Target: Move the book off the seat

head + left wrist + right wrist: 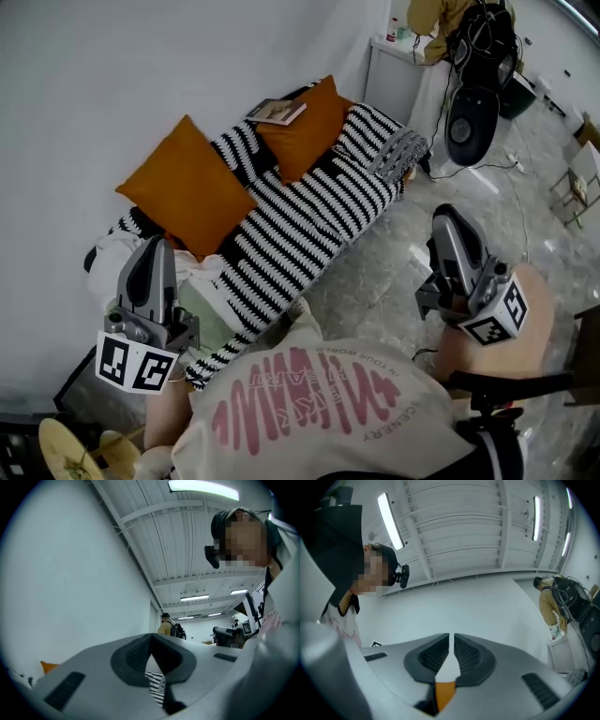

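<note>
Closed and empty, the left tool [155, 248] and right tool [450, 220] sit well short of the book [277, 112], far ahead at the sofa's [309, 220] end. Step closer, then open one wide for its edge.

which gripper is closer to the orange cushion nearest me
Left. The left gripper sits just below that orange cushion, over the sofa's near end. The right gripper is out over the floor, off the sofa.
</note>
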